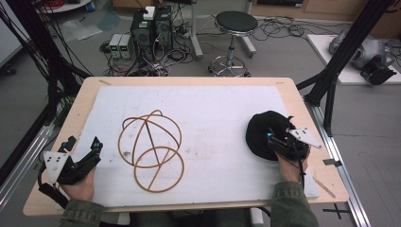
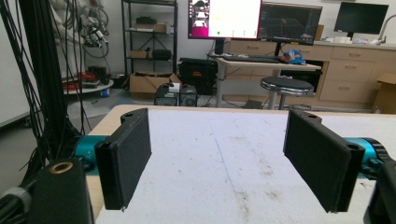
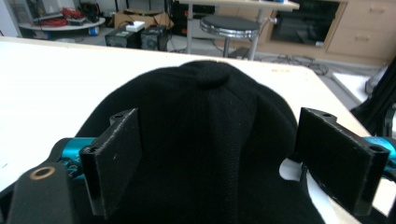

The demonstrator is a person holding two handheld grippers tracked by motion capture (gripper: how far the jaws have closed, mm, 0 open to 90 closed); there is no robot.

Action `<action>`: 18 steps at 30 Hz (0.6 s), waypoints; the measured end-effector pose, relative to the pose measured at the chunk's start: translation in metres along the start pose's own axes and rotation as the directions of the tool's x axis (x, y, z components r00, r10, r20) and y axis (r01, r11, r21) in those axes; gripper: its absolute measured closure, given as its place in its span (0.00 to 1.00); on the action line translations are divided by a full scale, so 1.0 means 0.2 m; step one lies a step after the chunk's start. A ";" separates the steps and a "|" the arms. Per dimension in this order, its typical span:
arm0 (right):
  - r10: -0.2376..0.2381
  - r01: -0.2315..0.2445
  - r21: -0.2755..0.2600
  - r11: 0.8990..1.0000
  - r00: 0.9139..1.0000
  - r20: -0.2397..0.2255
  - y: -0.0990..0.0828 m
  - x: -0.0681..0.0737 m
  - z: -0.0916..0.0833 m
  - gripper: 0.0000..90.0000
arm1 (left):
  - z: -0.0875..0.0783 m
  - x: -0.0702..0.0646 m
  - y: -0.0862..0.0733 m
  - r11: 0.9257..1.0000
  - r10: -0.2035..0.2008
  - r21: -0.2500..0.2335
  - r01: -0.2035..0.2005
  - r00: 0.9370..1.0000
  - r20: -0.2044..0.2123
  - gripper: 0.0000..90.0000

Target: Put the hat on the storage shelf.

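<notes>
At the near edge of the tabletop [image 1: 293,92], 2 sleeved forearms came in from below, each hand holding a tool. The left tool [image 1: 84,150] sat near the left corner of the white mat [image 1: 217,118], its jaws spread wide with nothing between them — in the left gripper view the left tool [image 2: 217,161] framed only bare, scuffed mat. The left hand [image 1: 81,187] gripped it from behind, and the grey plate sat on its outer side.

The right tool [image 1: 273,138] lay at the right side of the mat, right up against a black cap [image 1: 265,130]. In the right gripper view the right tool [image 3: 233,158] had its jaws wide apart on either side of the cap [image 3: 210,140], whose crown and top button rose between them; whether the pads touched the fabric could not be told, and the jaws were not closed on it.

Farther in, between the 2 tools, a wire frame [image 1: 150,149] of brown hoops lay flat on the mat, well apart from both.

Beyond the far edge stood a round stool [image 1: 235,22], 2 computer towers [image 1: 152,28] and tangled cables on the floor — a monitor [image 2: 225,18] showed in the left gripper view.
</notes>
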State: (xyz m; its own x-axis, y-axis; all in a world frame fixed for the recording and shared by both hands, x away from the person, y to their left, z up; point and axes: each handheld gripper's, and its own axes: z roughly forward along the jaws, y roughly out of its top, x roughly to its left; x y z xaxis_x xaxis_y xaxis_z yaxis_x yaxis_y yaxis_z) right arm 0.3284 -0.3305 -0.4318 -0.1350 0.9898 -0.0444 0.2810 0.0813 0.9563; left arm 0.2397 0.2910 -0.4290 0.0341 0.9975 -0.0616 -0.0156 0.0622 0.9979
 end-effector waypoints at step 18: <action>0.047 -0.049 0.070 0.996 0.999 0.025 0.01 0.02 -0.04 0.76 | 0.00 0.01 0.00 1.000 -0.008 0.002 0.008 1.000 0.003 0.26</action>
State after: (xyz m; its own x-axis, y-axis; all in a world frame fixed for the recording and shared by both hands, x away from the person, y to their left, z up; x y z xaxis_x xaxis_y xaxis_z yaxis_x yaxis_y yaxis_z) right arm 0.3205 -0.3272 -0.4277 -0.0979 0.9952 -0.0064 0.3535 0.0408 0.9345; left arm 0.2396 0.2929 -0.4296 0.0368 0.9969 -0.0699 -0.0131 0.0704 0.9974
